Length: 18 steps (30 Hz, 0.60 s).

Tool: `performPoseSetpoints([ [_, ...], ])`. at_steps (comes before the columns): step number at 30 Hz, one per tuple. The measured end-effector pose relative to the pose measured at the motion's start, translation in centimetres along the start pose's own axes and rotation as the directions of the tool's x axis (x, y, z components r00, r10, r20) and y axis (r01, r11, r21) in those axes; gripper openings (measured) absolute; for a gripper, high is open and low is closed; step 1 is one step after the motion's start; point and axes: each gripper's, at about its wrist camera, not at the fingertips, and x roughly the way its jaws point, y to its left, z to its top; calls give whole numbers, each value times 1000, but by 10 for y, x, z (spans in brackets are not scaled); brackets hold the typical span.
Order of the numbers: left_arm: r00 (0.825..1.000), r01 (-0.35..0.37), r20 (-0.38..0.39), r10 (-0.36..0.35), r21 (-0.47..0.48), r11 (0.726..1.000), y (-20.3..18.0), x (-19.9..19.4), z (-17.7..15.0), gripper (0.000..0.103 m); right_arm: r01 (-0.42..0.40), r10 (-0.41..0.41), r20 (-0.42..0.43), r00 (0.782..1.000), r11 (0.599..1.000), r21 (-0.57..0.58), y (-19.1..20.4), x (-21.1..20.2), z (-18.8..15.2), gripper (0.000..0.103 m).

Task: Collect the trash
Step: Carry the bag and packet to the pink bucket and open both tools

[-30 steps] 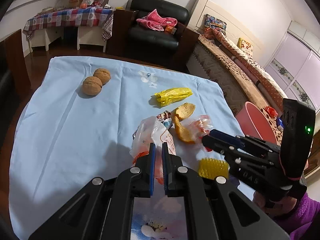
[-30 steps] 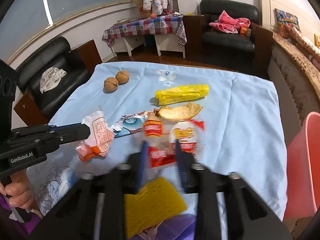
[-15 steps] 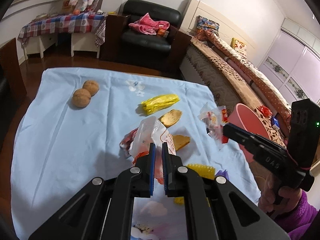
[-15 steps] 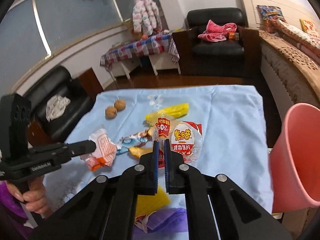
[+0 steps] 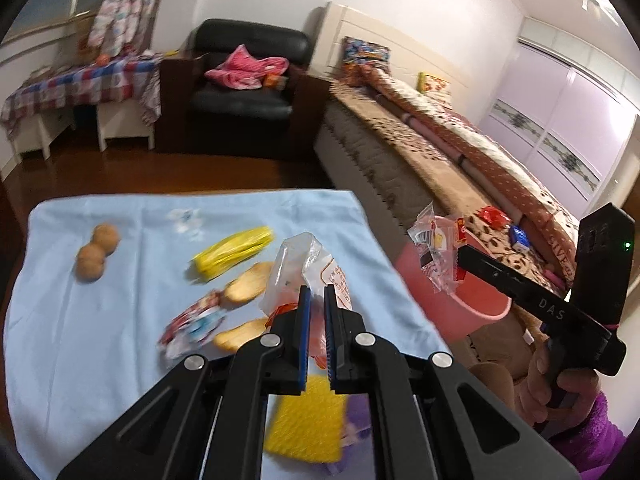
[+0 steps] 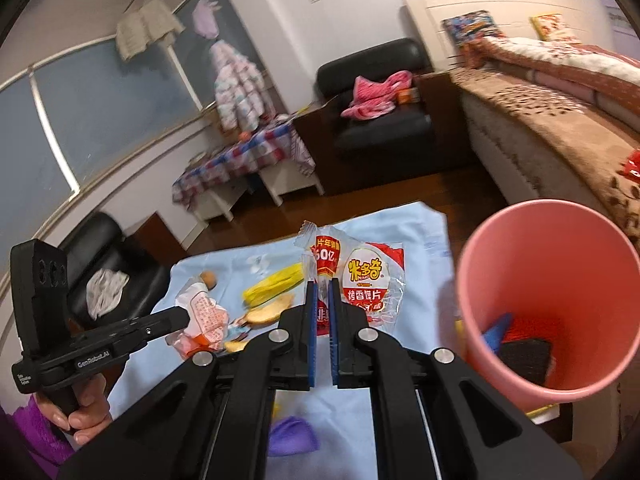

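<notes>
The left gripper (image 5: 313, 294) has its two blue-padded fingers pinched on one clear wrapper with orange print (image 5: 308, 268), which stands up between and beyond the fingertips, lifted off the light blue tablecloth (image 5: 80, 352). The right gripper (image 6: 322, 294) also has its two fingers clamped, on one red-and-white snack packet (image 6: 362, 276) that fans out above and to the right of the tips. Seen from the left wrist, this packet (image 5: 436, 256) hangs at the right gripper's tip (image 5: 464, 254) over the rim of the single pink bin (image 5: 476, 304); from the right wrist, the bin (image 6: 552, 292) sits just right of the fingers, holding a blue, a red and a dark item.

Beyond the left fingers, on the cloth, lie one yellow wrapper (image 5: 234, 254), two orange-brown peel pieces (image 5: 248, 286), and one crumpled blue-and-red wrapper (image 5: 192, 326) to their left. Farther left lie two walnuts (image 5: 97, 256), touching each other. Below the left fingers sits one yellow scrubber-like pad (image 5: 306, 424), with something purple (image 5: 360, 416) just beside it.

A hand (image 5: 560, 380) in a purple sleeve holds the right gripper's handle; another hand (image 6: 84, 412) holds the left one.
</notes>
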Motion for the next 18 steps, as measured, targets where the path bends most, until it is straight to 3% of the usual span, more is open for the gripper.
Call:
performPoseSetpoints([
  [18,988,153,-44,-147,161,975,-120,63,30,6,129,-142,65,988,976,177,-94,-38,-8,5],
])
